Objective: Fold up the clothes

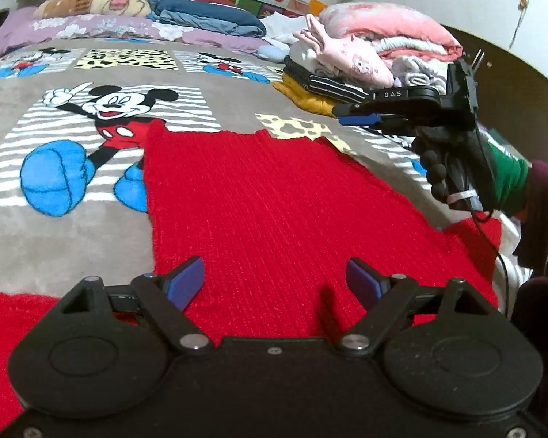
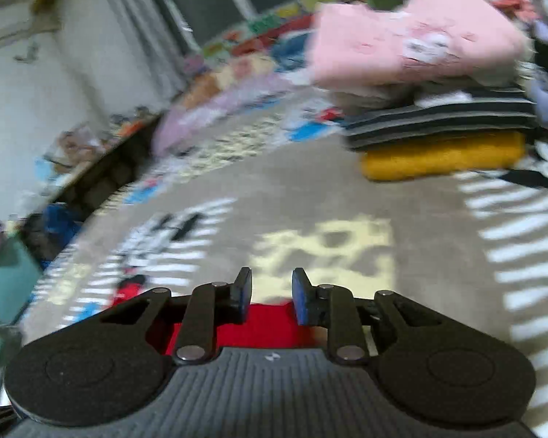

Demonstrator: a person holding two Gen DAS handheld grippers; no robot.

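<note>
A red knitted garment (image 1: 274,197) lies flat on the Mickey Mouse blanket (image 1: 91,116). My left gripper (image 1: 276,279) is open and empty, low over the garment's near edge. My right gripper (image 1: 358,115) shows in the left wrist view, held above the garment's far right corner, fingers pointing left. In the blurred right wrist view my right gripper (image 2: 272,294) has its jaws partly open with nothing between them, and a strip of the red garment (image 2: 259,325) shows under them.
A pile of folded clothes (image 1: 365,62) stands at the far right of the bed, with a yellow item (image 2: 442,157) at the bottom and pink ones (image 2: 413,43) on top. Pillows and a blue bundle (image 1: 208,14) lie at the head.
</note>
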